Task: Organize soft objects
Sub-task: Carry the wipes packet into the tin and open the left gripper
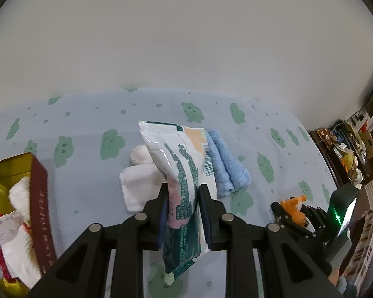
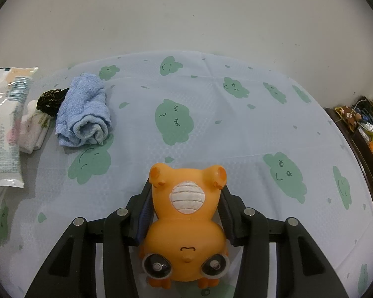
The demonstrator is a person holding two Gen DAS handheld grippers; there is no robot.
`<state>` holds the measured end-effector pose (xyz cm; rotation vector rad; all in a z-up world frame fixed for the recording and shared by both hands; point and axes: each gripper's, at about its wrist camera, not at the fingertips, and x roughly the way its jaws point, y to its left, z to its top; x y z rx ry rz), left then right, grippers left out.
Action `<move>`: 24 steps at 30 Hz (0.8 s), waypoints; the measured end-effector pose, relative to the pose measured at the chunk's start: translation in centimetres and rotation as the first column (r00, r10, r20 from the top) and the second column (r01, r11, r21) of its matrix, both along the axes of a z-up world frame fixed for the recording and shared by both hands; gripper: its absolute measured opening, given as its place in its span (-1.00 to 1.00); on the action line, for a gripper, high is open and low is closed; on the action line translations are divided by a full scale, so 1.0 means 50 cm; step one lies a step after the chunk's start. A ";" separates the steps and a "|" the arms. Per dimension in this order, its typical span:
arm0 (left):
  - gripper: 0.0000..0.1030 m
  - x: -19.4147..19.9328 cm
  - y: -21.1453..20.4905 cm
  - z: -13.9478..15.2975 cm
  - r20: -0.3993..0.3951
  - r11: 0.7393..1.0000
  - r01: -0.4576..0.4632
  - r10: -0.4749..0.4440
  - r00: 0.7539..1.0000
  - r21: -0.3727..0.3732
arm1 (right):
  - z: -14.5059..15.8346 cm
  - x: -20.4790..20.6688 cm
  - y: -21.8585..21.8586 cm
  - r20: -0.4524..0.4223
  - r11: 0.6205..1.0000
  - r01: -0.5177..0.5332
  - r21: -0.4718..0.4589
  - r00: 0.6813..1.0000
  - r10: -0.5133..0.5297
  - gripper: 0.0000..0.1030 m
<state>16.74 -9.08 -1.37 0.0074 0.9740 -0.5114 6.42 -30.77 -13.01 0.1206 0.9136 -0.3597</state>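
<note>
Left gripper [image 1: 182, 193] is clamped on a glossy plastic tissue pack [image 1: 179, 171], white with teal print, a peach patch and a barcode. Pads pinch its lower half; pack stands nearly upright, crinkled, its sealed bottom corner hanging clear above the sheet. Jaws nearly closed, film squashed thin between them.

Right gripper [image 2: 186, 193] grips an orange rubber-like toy [image 2: 186, 228], smooth and rounded, white ribbed belly patch, 2 big glossy eyes toward the camera, stubby feet pointing away. Jaws partly open, pads pressed on both flanks of the body. In the left view the same toy [image 1: 294, 207] shows small at the right.

Beyond the pack on the bed: a rolled blue terry towel [image 2: 83, 114], looped pile, loose spiral end; beside it a folded white cloth [image 1: 140, 186], soft and flat, with a small dark patterned fabric piece [image 2: 48, 100] behind.

At the left edge, an open box [image 1: 41, 206], dark red outside, gold lining, holds white fluffy cloth and something red-trimmed.

All on a pale blue bedsheet [image 2: 236, 129], fine waffle texture, green cartoon cloud prints. Plain white wall behind.
</note>
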 end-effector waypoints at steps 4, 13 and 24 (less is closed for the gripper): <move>-0.55 -0.010 0.029 0.018 0.016 1.000 -0.018 0.018 1.000 0.020 | 0.000 0.000 0.000 0.000 1.000 0.000 -0.001 1.000 0.000 -0.15; -0.55 -0.007 0.143 0.053 0.045 0.989 -0.133 0.131 0.990 0.062 | 0.000 0.000 -0.001 0.000 1.000 0.000 0.000 1.000 0.000 -0.15; -0.55 -0.011 0.300 0.094 0.078 0.962 -0.264 0.258 0.963 0.075 | 0.000 0.000 -0.001 0.000 1.000 0.000 -0.001 1.000 0.000 -0.15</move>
